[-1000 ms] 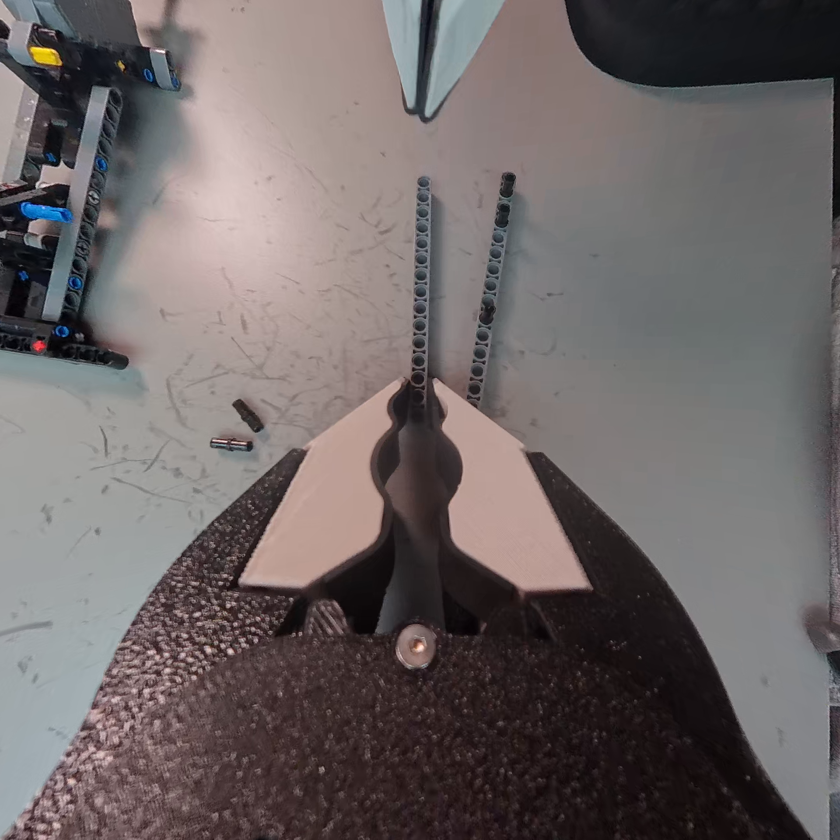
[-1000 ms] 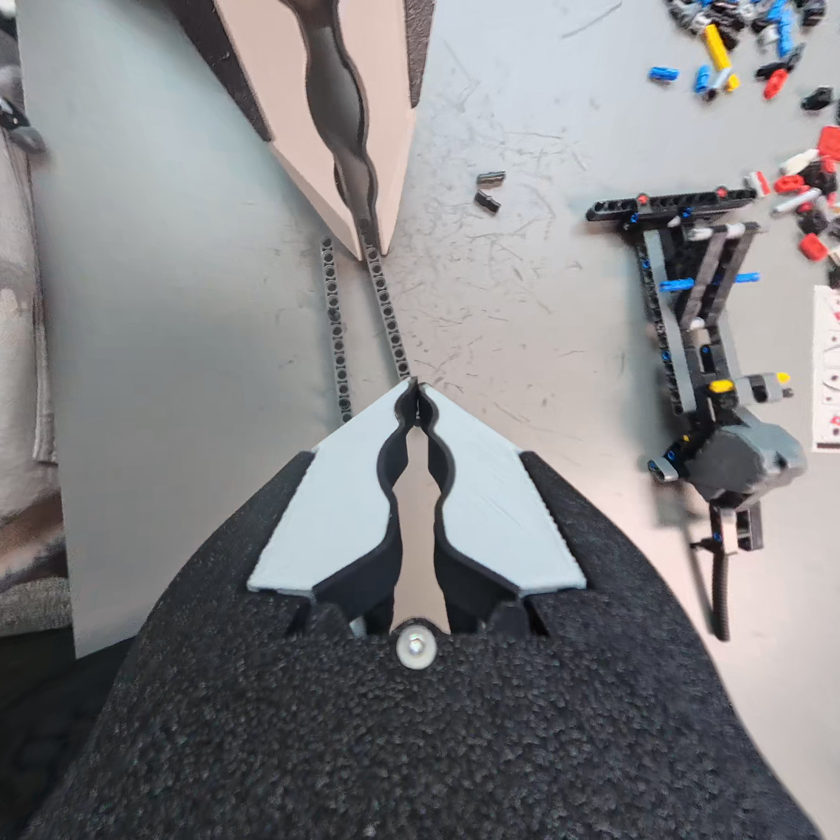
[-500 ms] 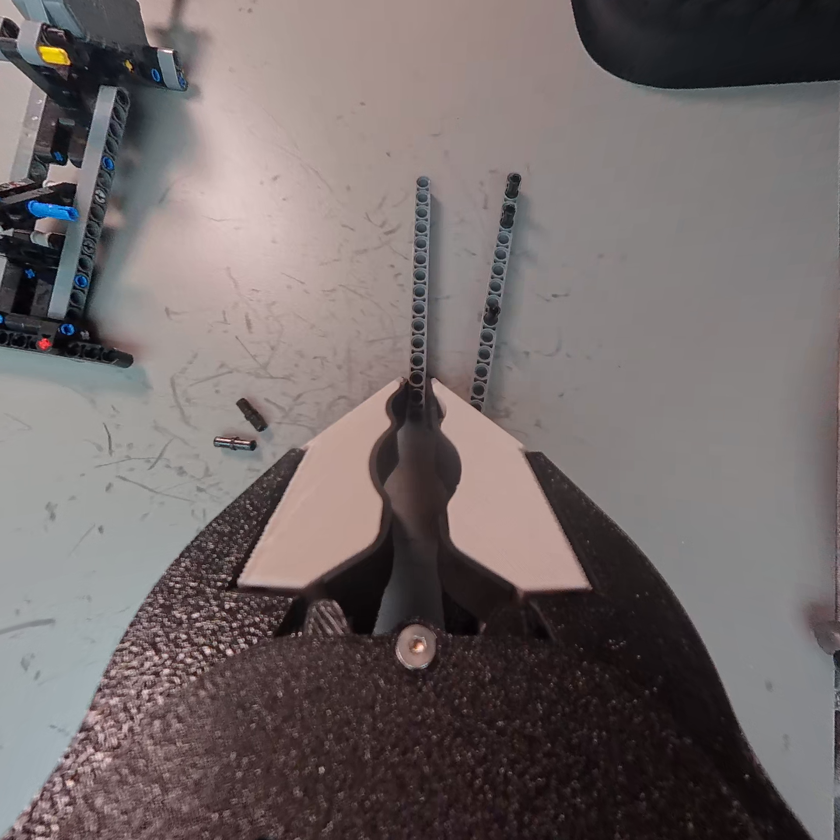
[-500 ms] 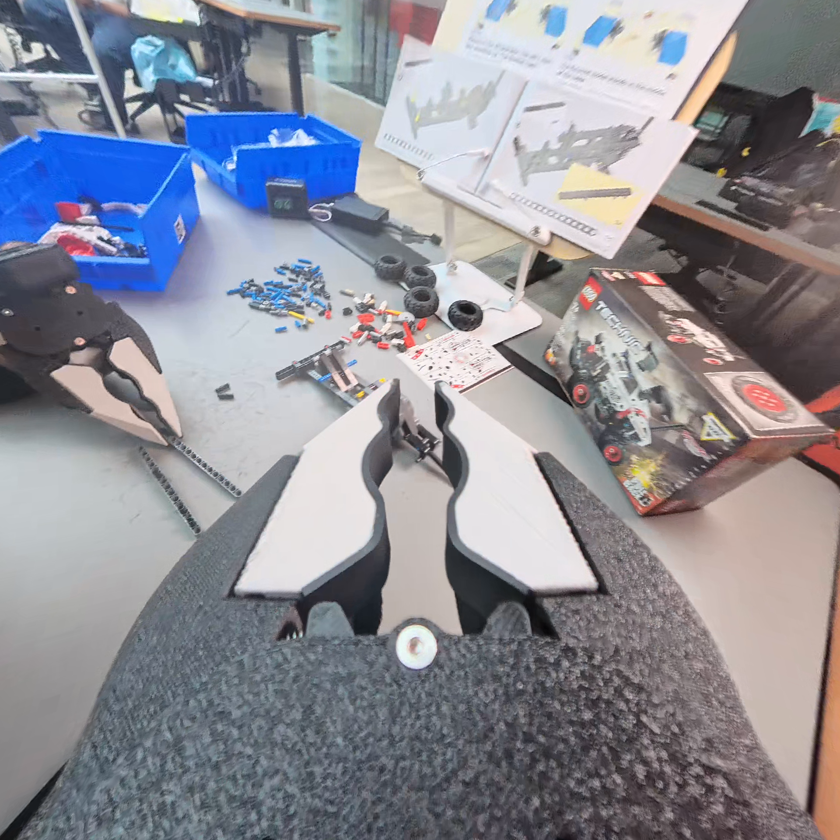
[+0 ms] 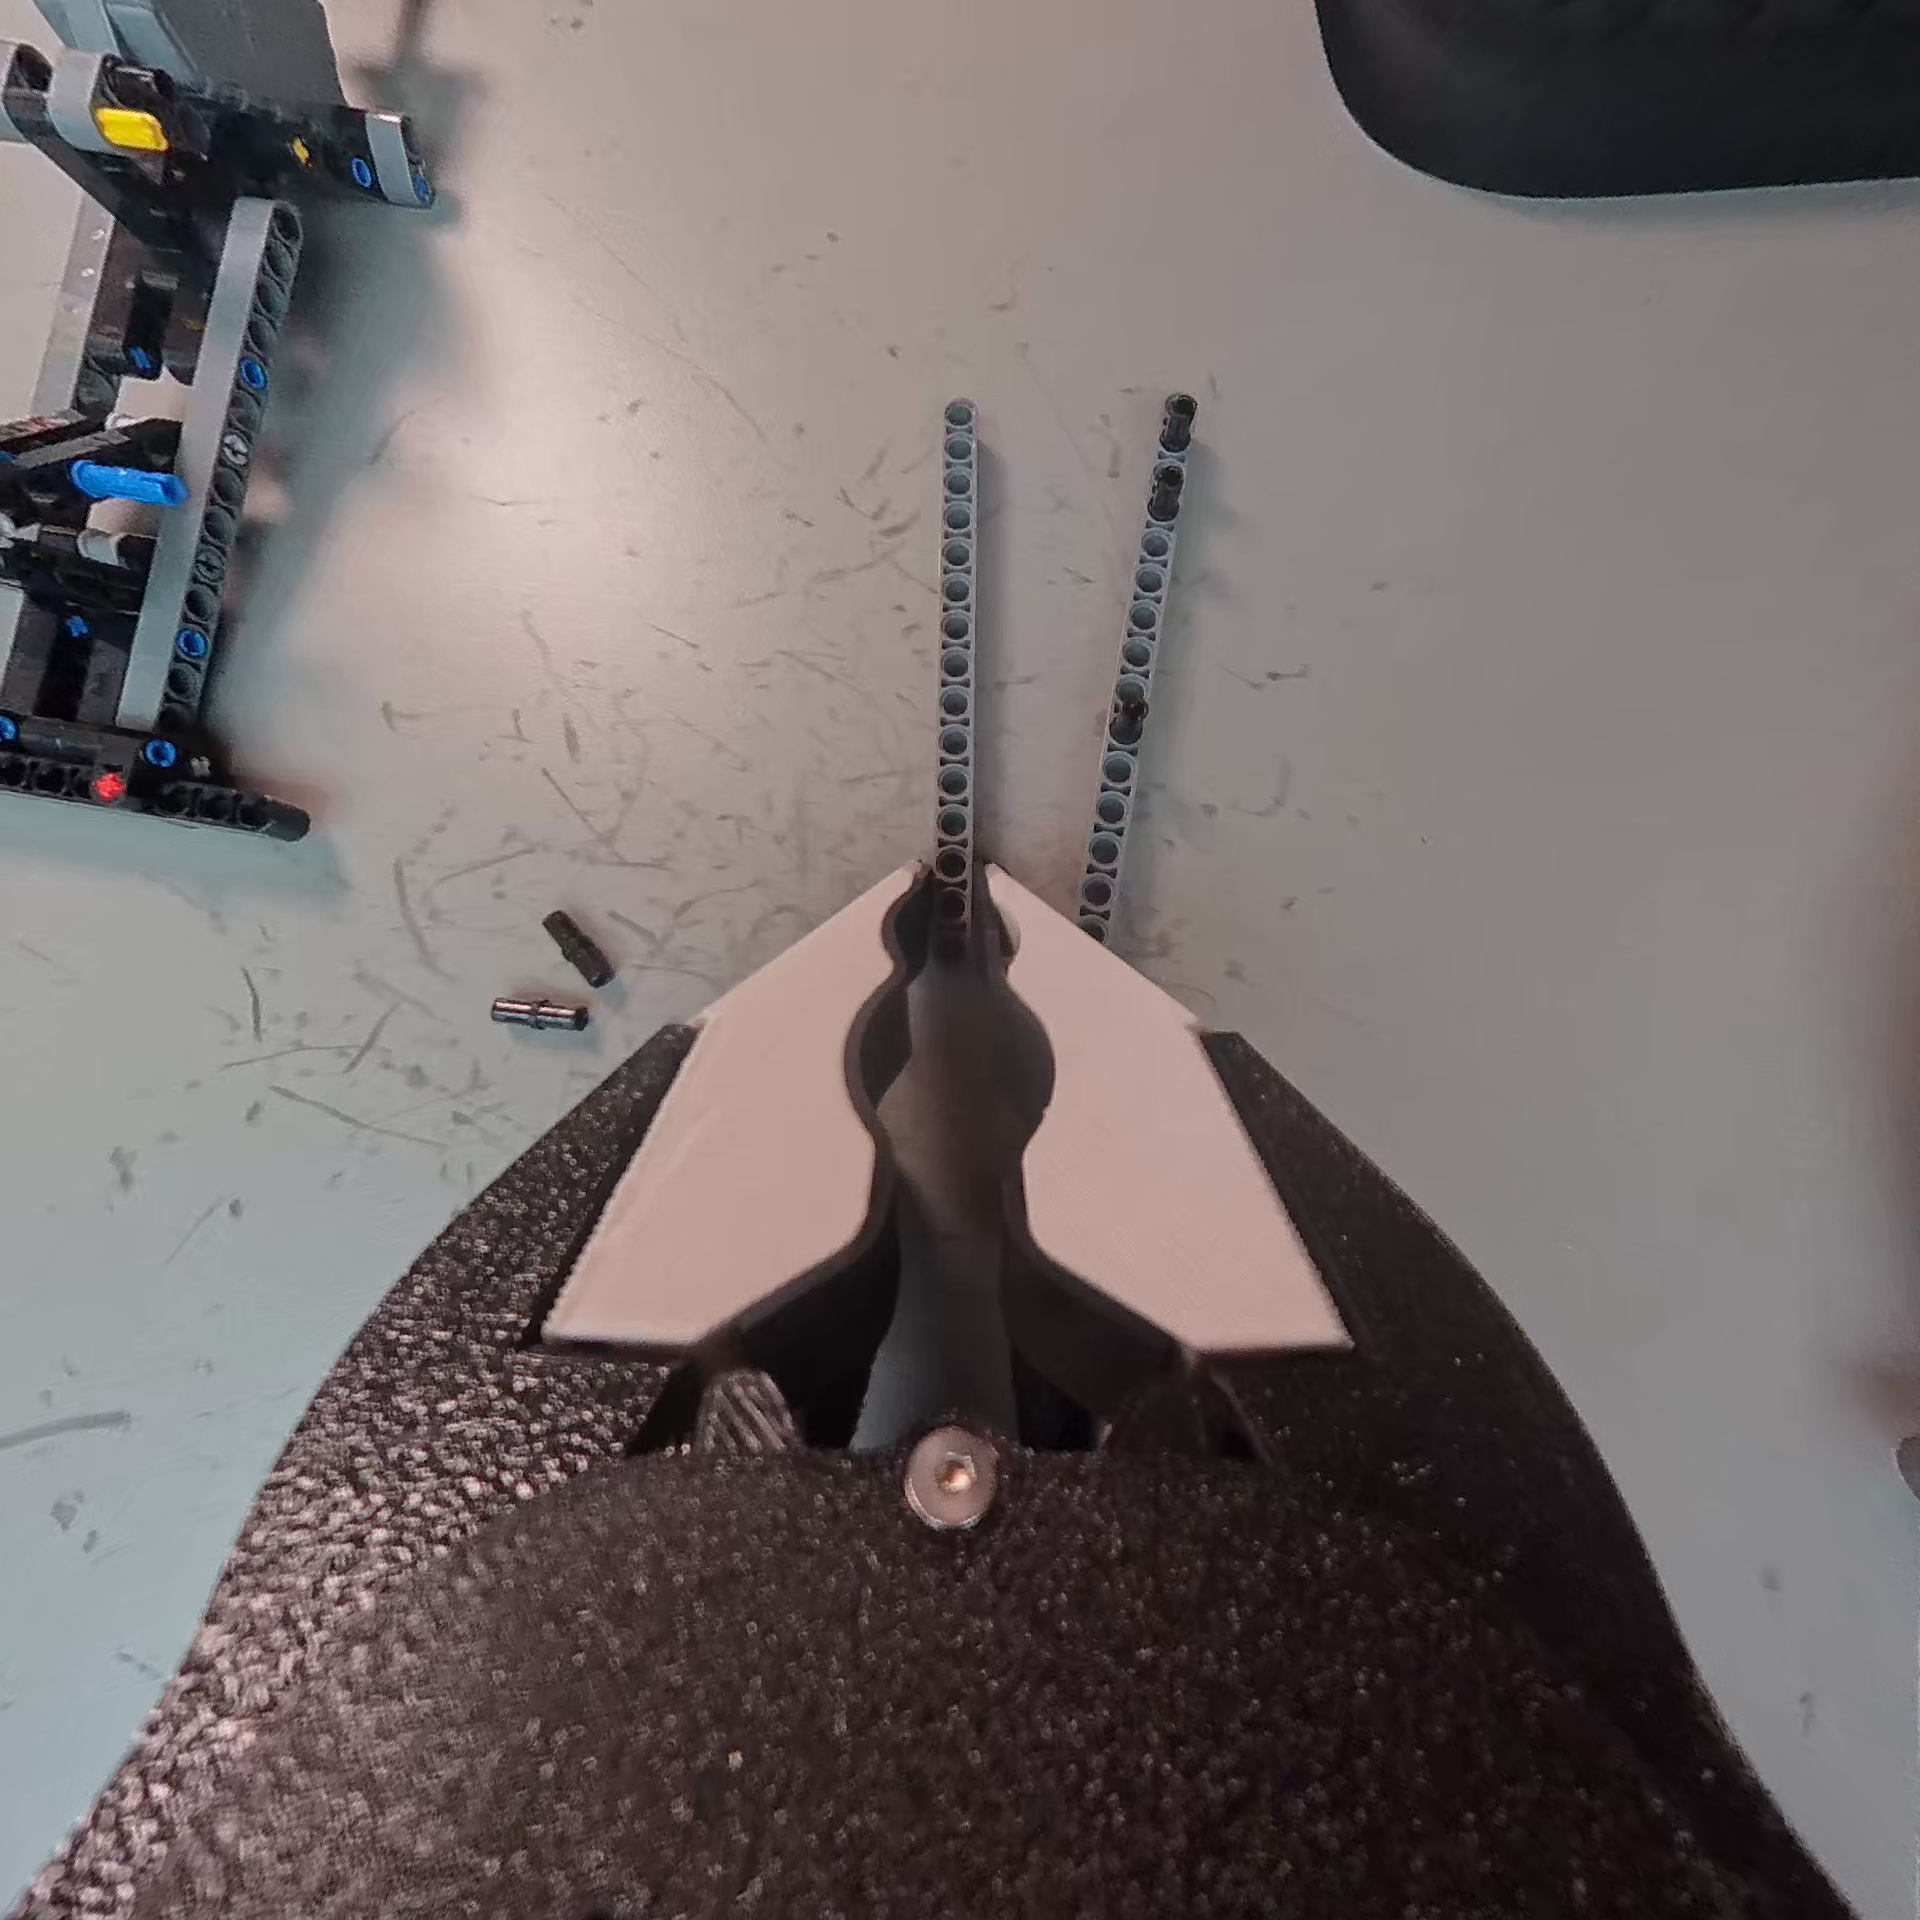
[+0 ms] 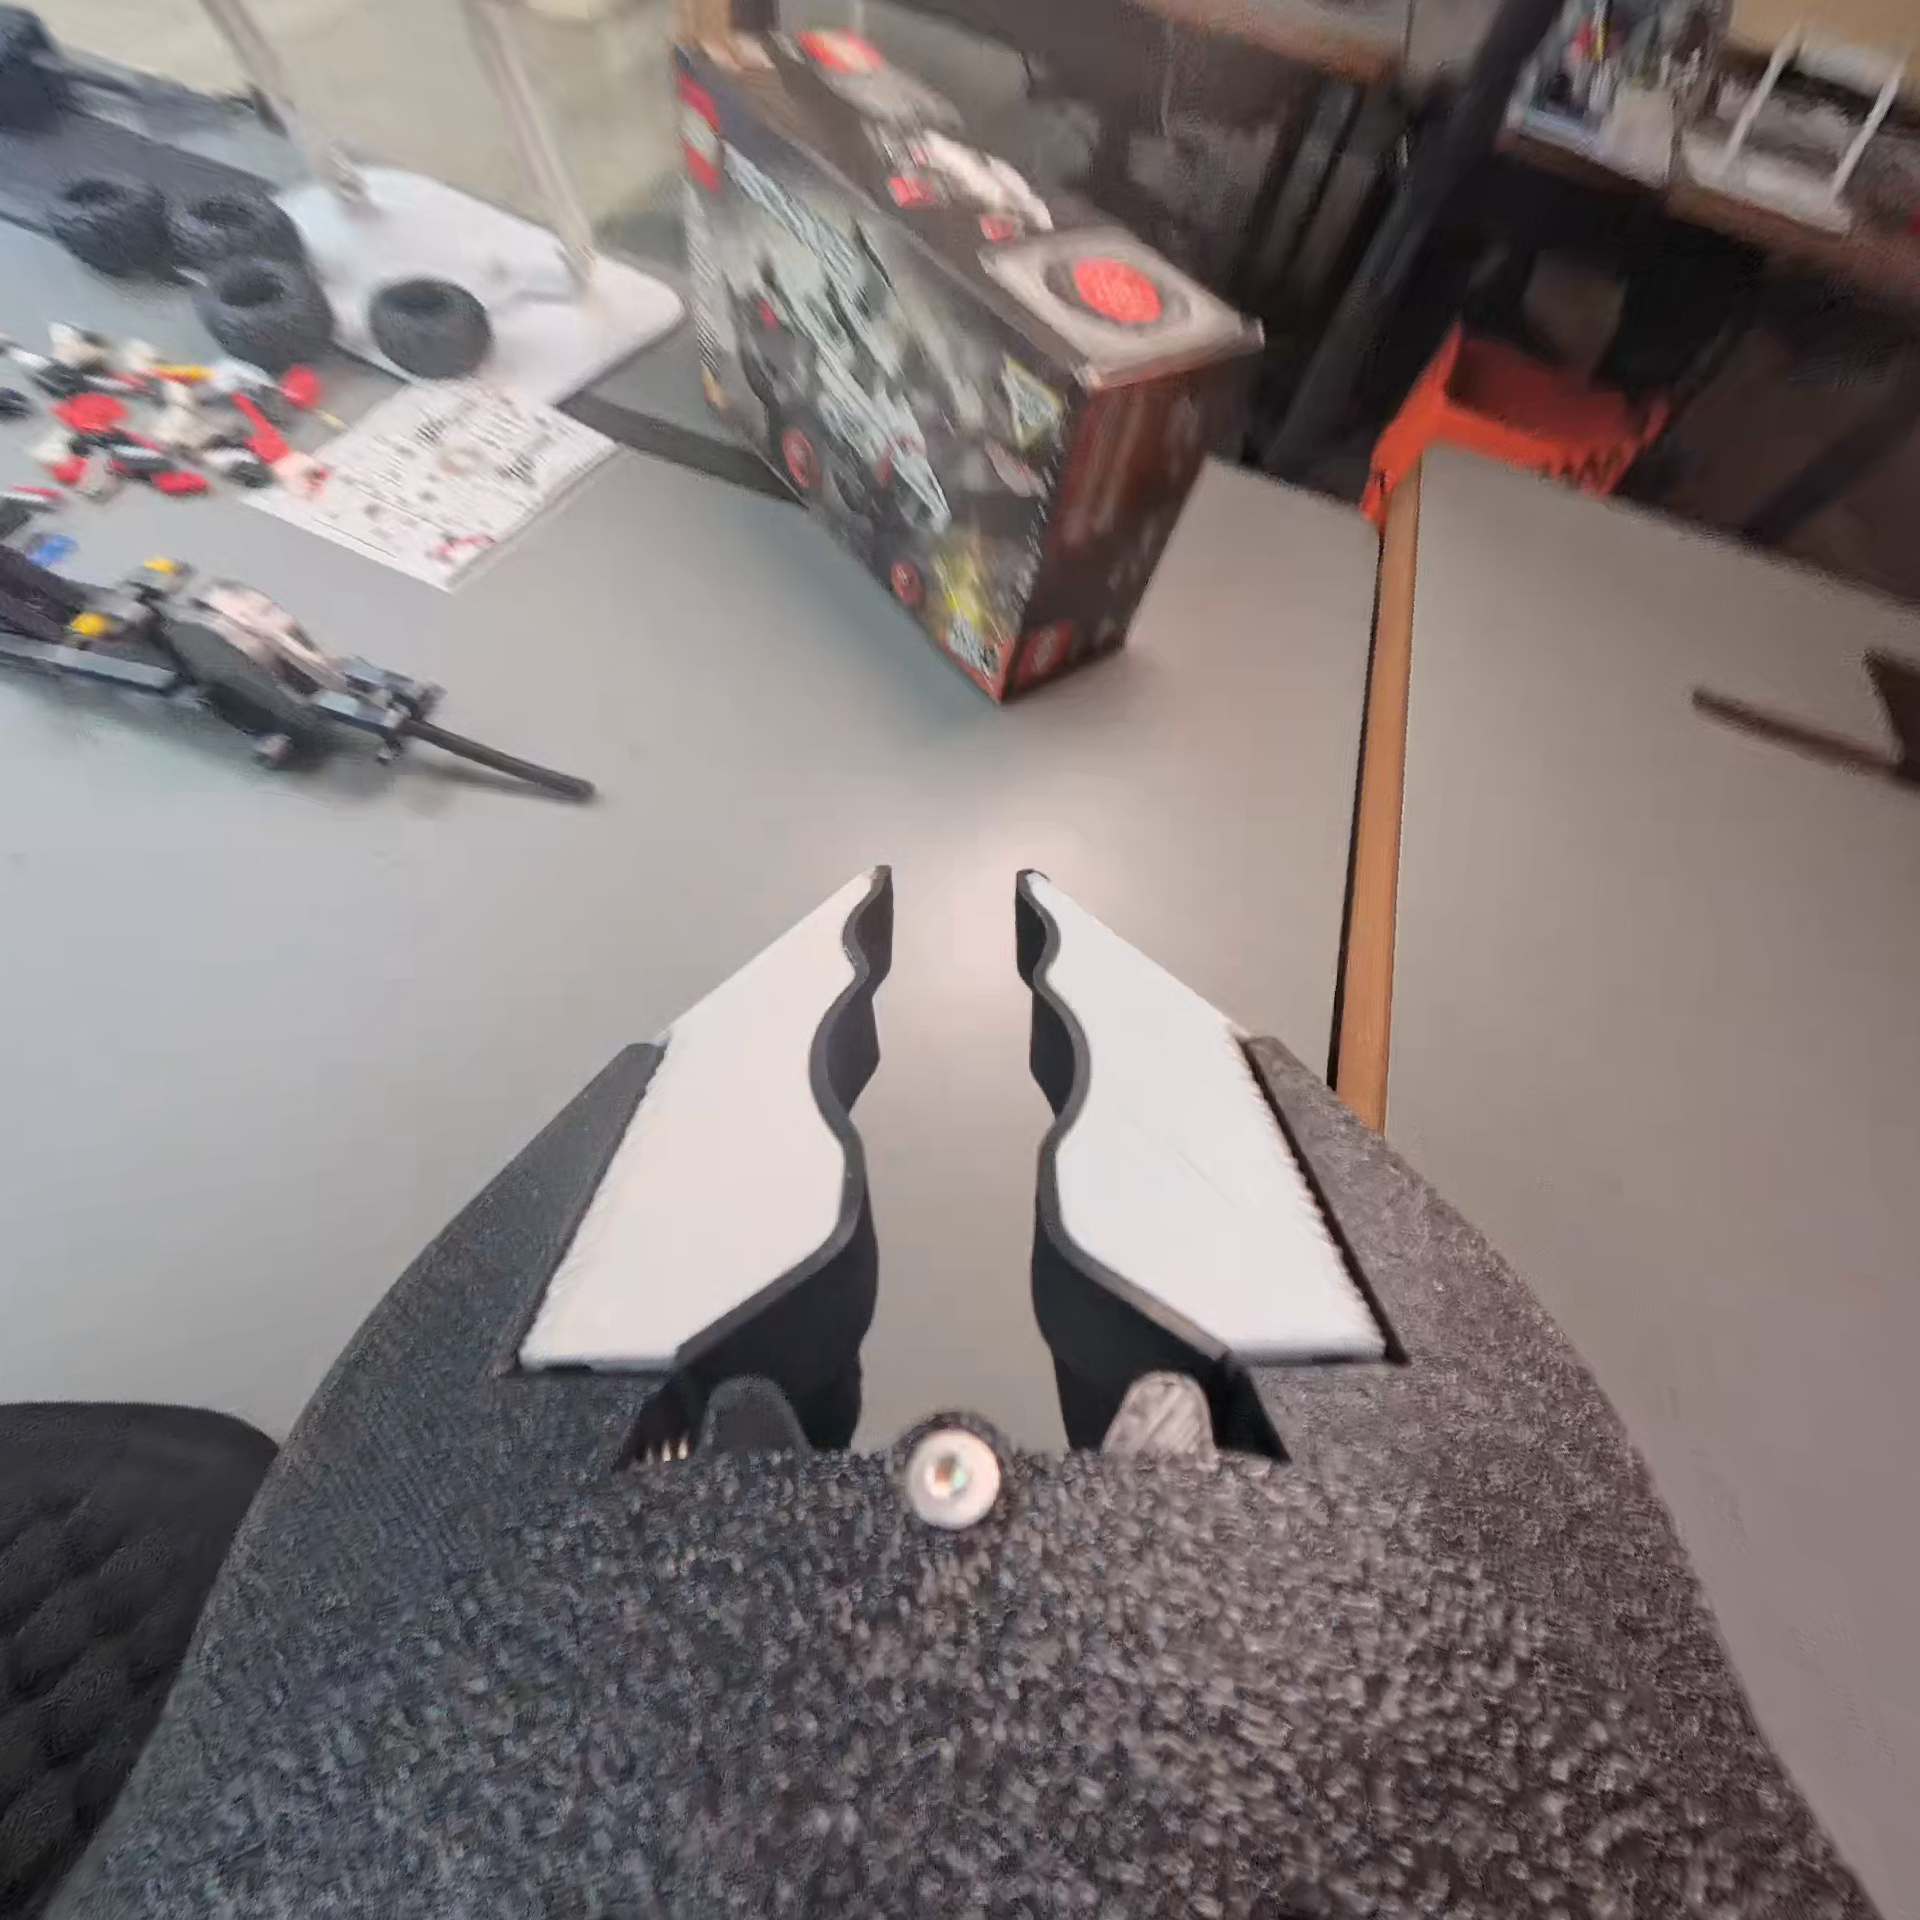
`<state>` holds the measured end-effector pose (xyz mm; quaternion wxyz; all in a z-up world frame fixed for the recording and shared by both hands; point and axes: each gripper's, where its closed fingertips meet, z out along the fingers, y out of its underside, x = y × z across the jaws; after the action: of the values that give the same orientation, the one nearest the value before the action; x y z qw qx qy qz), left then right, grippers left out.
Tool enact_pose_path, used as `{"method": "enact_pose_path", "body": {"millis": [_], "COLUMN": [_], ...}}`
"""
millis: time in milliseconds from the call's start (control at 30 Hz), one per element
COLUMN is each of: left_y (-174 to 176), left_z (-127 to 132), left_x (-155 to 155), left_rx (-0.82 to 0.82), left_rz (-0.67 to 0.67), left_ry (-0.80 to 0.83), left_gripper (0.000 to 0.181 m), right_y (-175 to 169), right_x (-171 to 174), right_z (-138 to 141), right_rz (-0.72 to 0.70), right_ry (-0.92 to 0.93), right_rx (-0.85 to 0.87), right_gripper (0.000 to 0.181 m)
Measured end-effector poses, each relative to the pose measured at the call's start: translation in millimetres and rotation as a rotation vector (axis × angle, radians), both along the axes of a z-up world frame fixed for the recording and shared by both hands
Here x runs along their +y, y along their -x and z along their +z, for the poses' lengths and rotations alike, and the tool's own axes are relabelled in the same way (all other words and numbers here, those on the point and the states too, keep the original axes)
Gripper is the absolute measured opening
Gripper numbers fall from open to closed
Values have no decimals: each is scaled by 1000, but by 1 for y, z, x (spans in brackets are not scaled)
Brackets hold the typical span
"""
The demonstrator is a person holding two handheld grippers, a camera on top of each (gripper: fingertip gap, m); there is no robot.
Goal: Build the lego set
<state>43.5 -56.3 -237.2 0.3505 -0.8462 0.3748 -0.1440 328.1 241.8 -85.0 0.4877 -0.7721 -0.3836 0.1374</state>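
In the left wrist view, the left gripper (image 5: 954,883) stayed clamped on the near end of a long grey Technic beam (image 5: 957,644) lying on the worktop (image 5: 1455,727), a second beam (image 5: 1138,665) just beside it at 1 o'clock. In the right wrist view, the right gripper (image 6: 954,883) had swung away, jaws parted and empty, toward the set's box (image 6: 935,364) at 12 o'clock; the chassis (image 6: 239,665) sat at 10 o'clock. It probably sought another part.

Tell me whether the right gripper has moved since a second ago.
Yes. The right gripper has lifted off the grey beams and swung right: its view now faces the set's box, with the partly built model at left.
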Motion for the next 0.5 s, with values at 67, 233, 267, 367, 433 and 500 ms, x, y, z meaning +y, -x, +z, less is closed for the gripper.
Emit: {"method": "enact_pose_path", "body": {"millis": [67, 233, 267, 367, 433, 500], "left_y": [0, 0, 0, 0, 0, 0], "left_z": [0, 0, 0, 0, 0, 0], "left_x": [0, 1, 1, 1, 1, 1], "left_rx": [2, -2, -2, -5, -9, -11], "left_rz": [0, 5, 6, 7, 7, 7], "left_ry": [-3, -1, -1, 2, 6, 8], "left_gripper": [9, 10, 11, 11, 11, 11], "right_y": [-27, -52, -50, -52, -52, -54], "right_x": [27, 75, 81, 96, 103, 106], "right_z": [-38, -96, -105, -129, -140, -148], "right_rz": [-136, -301, -310, -350, -367, -390], "right_ry": [113, 243, 275, 339, 369, 401], "right_rx": [-12, -12, -2, -59, -81, -115], "right_gripper": [24, 34, 36, 42, 40, 35]}}
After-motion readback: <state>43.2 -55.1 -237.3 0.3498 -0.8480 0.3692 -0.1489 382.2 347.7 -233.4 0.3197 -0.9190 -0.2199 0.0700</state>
